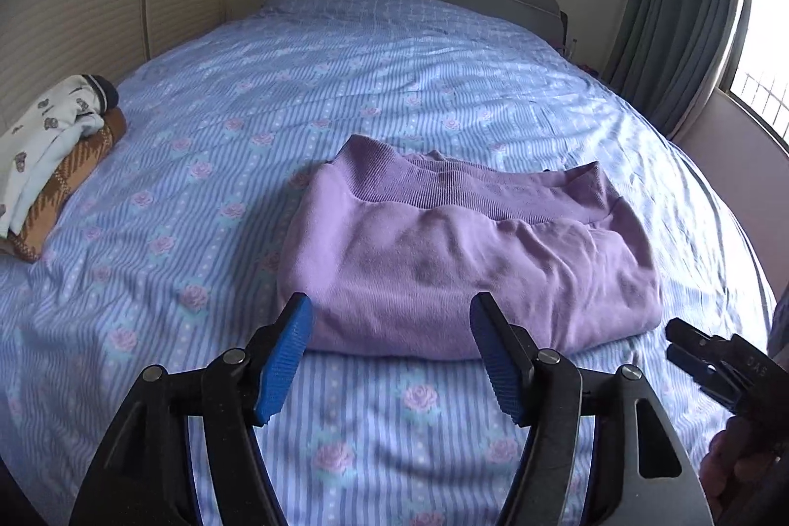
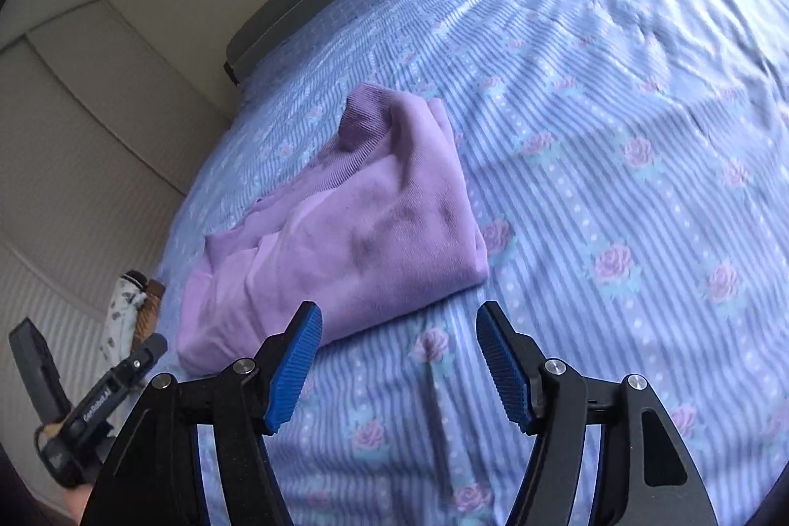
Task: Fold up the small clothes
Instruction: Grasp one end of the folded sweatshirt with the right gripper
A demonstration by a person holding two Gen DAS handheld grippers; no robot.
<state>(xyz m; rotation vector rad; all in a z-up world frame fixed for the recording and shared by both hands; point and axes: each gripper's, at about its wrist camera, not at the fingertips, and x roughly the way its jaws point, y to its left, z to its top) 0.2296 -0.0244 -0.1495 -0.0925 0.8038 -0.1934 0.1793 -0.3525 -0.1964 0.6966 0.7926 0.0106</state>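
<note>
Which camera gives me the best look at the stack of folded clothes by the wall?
The left wrist view: the stack of folded clothes sits clear at its left edge, a white printed piece on a brown patterned one. The right wrist view shows only a small, blurred sliver at the bed's far edge.

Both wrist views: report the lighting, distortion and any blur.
Left wrist view: daylight from the window at right, the bed bulging under fisheye, the purple garment fairly sharp. Right wrist view: horizon tilted, same barrel curve, bedsheet pattern softly smeared, corners black.
</note>
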